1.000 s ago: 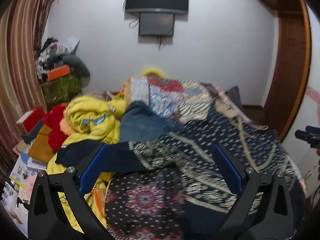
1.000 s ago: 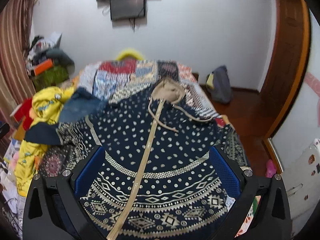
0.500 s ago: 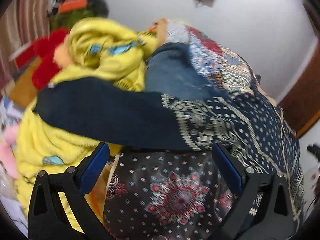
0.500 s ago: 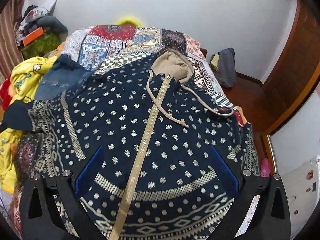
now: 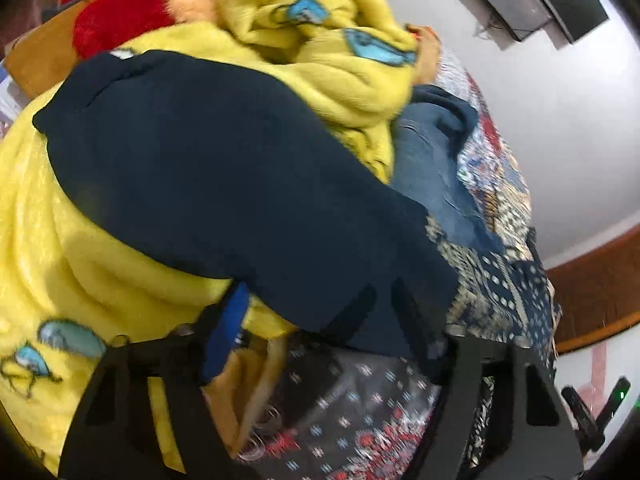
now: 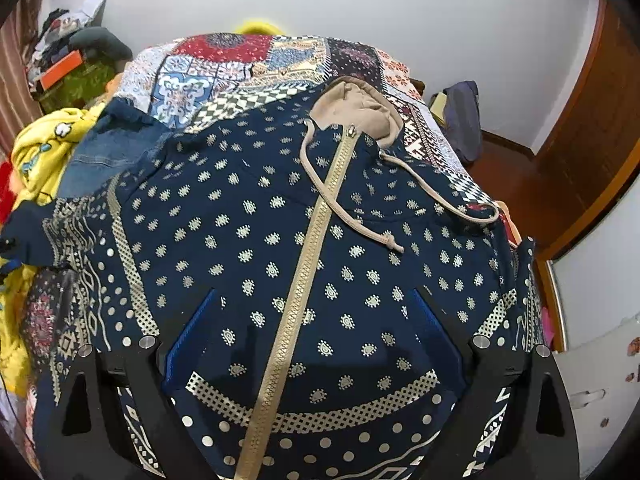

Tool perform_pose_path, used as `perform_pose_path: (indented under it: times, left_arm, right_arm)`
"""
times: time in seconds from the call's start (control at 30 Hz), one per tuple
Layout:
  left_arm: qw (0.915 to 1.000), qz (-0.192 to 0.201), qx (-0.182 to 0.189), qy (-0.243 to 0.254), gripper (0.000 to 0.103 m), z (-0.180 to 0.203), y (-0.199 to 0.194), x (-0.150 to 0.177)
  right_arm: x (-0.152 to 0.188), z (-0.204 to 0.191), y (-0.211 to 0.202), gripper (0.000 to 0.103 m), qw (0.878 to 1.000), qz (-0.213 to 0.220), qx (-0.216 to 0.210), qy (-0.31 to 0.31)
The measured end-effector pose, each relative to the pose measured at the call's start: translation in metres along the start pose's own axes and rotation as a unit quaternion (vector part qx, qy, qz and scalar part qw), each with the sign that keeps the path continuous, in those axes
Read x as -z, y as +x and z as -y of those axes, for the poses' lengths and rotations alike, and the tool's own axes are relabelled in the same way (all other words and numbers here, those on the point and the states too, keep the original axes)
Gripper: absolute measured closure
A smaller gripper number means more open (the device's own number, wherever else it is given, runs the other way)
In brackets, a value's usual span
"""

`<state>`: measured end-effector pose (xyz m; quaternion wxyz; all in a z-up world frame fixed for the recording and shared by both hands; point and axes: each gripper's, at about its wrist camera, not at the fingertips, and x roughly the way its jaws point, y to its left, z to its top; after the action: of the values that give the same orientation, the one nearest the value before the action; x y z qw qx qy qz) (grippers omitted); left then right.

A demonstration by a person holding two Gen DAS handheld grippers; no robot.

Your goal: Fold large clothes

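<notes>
Our left gripper, jaws just closing, straddles the hoodie's plain navy sleeve w/ no firm pinch visible yet, prob. to fold it inward. Right gripper hovers wide, closing slightly, empty, over the navy dotted zip hoodie spread flat on the patchwork bed. Only the left view shows the sleeve draped across the yellow fleece blanket.

The right gripper, its fingers spread and closing, hangs over the zipped navy hoodie on the bed.

No readable text, label, brand, number or sign shows on anything in either view.
</notes>
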<state>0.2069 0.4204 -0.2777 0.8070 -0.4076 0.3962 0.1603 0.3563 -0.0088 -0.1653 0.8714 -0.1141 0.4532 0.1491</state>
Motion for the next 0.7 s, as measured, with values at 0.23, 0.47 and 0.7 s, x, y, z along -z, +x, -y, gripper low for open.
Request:
perform_pose_path:
  times: [0.23, 0.47, 0.7]
  left_arm:
    - [0.9992, 0.015, -0.008, -0.036, 0.076, -0.013, -0.010, -0.004]
    - [0.9962, 0.071, -0.044, 0.025, 0.097, 0.024, -0.044, -0.016]
    - [0.9798, 0.142, -0.063, 0.126, 0.098, 0.107, -0.090, -0.025]
  right_arm:
    - [0.004, -0.002, -0.001, 0.010, 1.000, -0.012, -0.004, -0.014]
    - [0.009, 0.003, -0.010, 0.010, 1.000, -0.016, -0.005, -0.017]
    - [0.005, 0.017, -0.032, 0.010, 1.000, 0.003, -0.005, -0.013]
